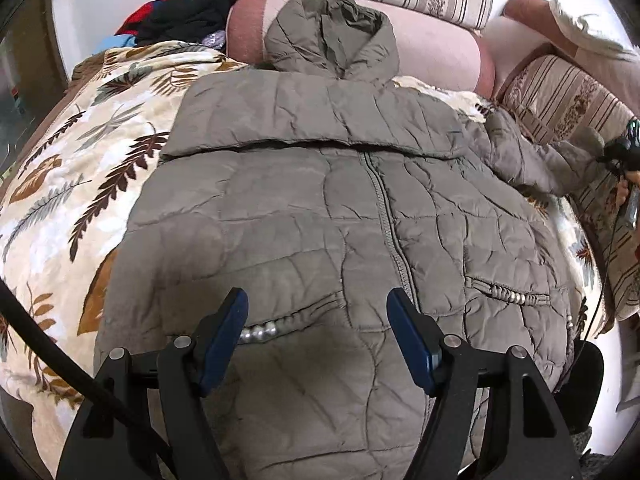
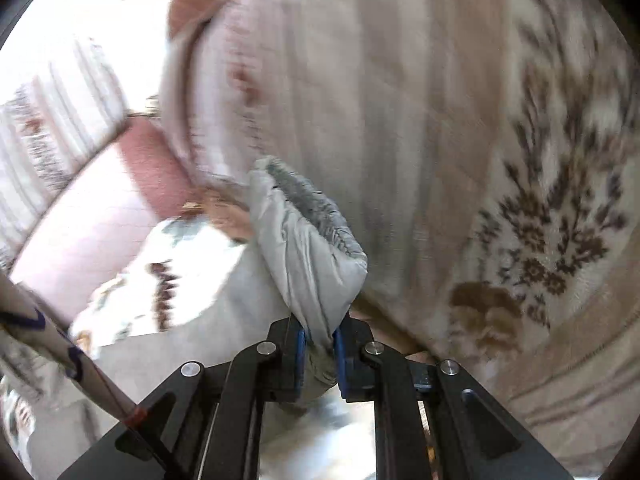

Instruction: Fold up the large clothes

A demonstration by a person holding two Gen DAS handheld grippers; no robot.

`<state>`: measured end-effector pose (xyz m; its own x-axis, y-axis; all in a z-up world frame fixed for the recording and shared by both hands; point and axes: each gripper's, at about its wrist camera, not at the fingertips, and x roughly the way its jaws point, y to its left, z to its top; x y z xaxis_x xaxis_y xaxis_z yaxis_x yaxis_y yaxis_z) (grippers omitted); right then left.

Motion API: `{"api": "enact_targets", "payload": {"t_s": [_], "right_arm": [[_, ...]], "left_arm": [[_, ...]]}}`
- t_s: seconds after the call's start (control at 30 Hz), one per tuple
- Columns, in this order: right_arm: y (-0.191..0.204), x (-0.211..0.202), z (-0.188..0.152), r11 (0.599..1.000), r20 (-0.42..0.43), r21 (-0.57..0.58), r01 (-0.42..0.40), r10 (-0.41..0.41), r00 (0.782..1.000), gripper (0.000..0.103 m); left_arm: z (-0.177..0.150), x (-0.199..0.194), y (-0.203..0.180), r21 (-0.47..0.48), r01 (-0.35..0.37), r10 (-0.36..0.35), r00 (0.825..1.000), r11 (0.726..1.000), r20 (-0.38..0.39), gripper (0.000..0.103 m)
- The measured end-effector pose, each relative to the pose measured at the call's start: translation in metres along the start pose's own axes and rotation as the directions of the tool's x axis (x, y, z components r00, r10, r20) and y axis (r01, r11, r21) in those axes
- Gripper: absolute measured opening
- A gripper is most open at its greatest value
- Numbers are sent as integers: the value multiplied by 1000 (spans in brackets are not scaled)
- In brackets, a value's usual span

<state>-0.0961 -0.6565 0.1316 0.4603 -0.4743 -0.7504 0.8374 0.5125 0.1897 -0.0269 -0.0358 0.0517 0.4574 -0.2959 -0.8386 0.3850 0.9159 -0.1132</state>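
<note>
A sofa (image 1: 436,52) with pink seat cushions carries a cream leaf-print blanket (image 1: 80,168). The grey quilted jacket (image 1: 320,216) lies flat on the blanket, front up, beside striped cushions (image 1: 560,100).

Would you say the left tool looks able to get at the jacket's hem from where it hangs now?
Probably yes. The left tool is open just above the lower front of the jacket, with nothing between its pads and the fabric. The right tool grips the sleeve cuff off to the side, clear of that path.
</note>
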Motion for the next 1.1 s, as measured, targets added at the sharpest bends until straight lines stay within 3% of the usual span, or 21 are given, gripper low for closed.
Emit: {"api": "enact_targets", "payload": {"t_s": [0.13, 0.3, 0.57, 0.77, 0.87, 0.97, 1.1], "right_arm": [[64, -44, -12, 987, 12, -120, -103, 105, 994, 13], [160, -77, -41, 939, -37, -230, -256, 254, 966, 13], [317, -95, -139, 785, -233, -381, -488, 429, 873, 13], [416, -94, -231, 659, -383, -462, -593, 455, 804, 13], [448, -89, -271, 617, -446, -476, -627, 445, 777, 13], [474, -81, -305, 586, -487, -499, -639, 420, 766, 13], [497, -66, -338, 553, -515, -541, -633, 377, 770, 13]], "left_arm": [[-8, -7, 8, -4, 12, -12, 1000, 1000, 20, 71], [-16, -15, 23, -17, 16, -15, 999, 1000, 43, 71], [-25, -15, 66, -110, -1, 8, 998, 994, 62, 71], [-33, -13, 98, -167, -16, 28, 997, 986, 74, 71], [-37, -10, 111, -185, -21, 35, 997, 982, 72, 71], [-40, -7, 122, -211, -20, 35, 997, 977, 66, 71], [-43, -3, 133, -228, -11, 27, 997, 974, 67, 71]]}}
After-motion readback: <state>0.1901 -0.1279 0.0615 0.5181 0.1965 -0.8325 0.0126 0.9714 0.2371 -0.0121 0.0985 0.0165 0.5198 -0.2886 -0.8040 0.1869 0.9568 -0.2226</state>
